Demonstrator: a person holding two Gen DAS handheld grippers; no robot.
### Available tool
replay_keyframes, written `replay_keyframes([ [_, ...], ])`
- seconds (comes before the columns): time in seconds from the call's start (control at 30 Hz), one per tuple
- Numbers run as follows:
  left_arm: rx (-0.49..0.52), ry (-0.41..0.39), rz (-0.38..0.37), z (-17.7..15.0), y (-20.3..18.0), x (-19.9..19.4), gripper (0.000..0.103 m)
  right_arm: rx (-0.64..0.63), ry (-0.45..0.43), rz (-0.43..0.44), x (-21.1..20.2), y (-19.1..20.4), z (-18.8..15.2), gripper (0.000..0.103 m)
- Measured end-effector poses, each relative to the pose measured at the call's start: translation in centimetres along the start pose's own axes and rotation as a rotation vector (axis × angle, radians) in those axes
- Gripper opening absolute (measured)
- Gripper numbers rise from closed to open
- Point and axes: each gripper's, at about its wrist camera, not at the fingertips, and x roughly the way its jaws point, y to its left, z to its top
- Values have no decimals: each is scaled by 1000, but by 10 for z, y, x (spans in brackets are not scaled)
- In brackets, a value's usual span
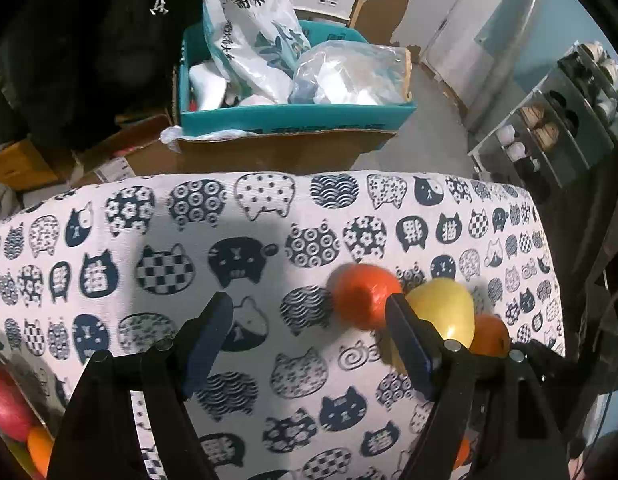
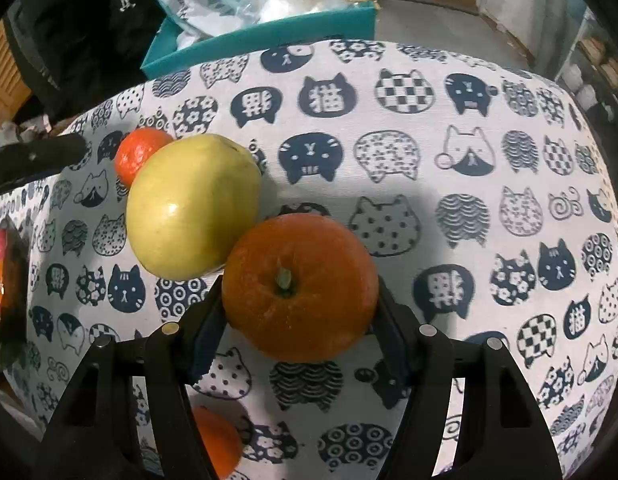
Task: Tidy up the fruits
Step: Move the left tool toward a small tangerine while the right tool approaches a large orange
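Right wrist view: the right gripper (image 2: 299, 316) brackets a large orange (image 2: 300, 288) on the cat-print surface (image 2: 489, 128), one of its fingers (image 2: 207, 324) on each side; whether the pads already press the peel cannot be told. A yellow-green apple (image 2: 193, 208) sits touching the orange, with a smaller mandarin (image 2: 139, 154) just behind the apple and another orange fruit (image 2: 215, 444) partly hidden under the gripper body.

The left wrist camera shows the left gripper (image 1: 309, 344) open over bare cloth, nothing between its fingers, beside the same cluster of fruit.

Sorting appears only partly done: at the left edge a dark container (image 2: 9, 300) seems to hold some red and orange fruit already, while at least four pieces remain loose on the surface.

That container is cropped and dim, so its shape and contents are hard to read. A teal box (image 1: 293, 118) of plastic bags stands beyond the surface.
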Motion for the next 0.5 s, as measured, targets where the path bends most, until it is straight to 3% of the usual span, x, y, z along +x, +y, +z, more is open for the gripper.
replay_keyframes([
  [0.5, 54, 47, 0, 1, -32, 36, 80, 88, -77, -23, -43, -29, -2, 68],
])
